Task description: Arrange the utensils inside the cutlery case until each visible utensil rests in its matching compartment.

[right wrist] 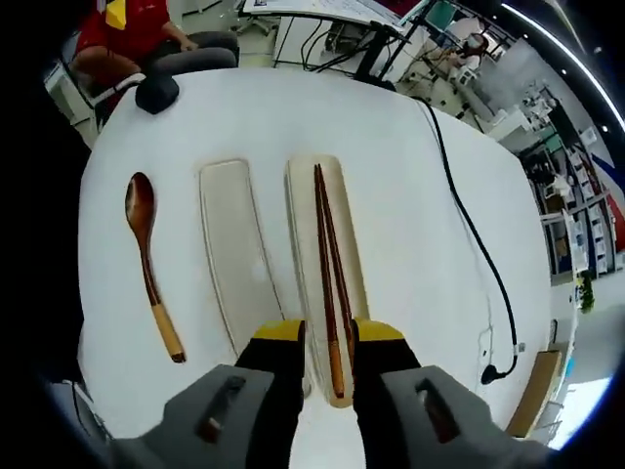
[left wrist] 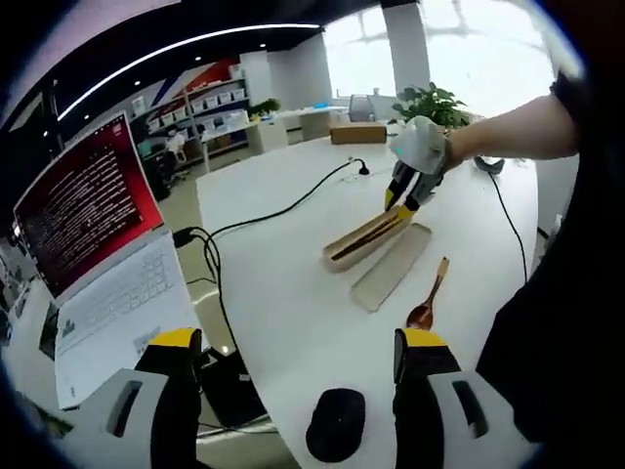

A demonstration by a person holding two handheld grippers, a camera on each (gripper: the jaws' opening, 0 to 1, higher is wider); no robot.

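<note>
The beige cutlery case tray (right wrist: 356, 254) lies on the white table with two dark wooden chopsticks (right wrist: 327, 244) lengthwise inside it. The flat lid (right wrist: 232, 254) lies beside the tray, and a wooden spoon (right wrist: 146, 254) rests on the table beyond the lid. My right gripper (right wrist: 328, 337) hovers over the tray's near end, jaws narrowly apart around the chopsticks' tips with small gaps on both sides. In the left gripper view, the tray (left wrist: 352, 252), lid (left wrist: 393, 266), spoon (left wrist: 430, 296) and the right gripper (left wrist: 402, 195) in a hand are ahead. My left gripper (left wrist: 298, 352) is open, holding nothing.
A black mouse (left wrist: 337, 425) sits between my left jaws near the table edge. A white laptop (left wrist: 107, 293) with a red screen stands at the left. A black cable (left wrist: 283, 210) runs across the table behind the case. A cardboard box (left wrist: 357, 134) and a plant (left wrist: 430, 103) stand far off.
</note>
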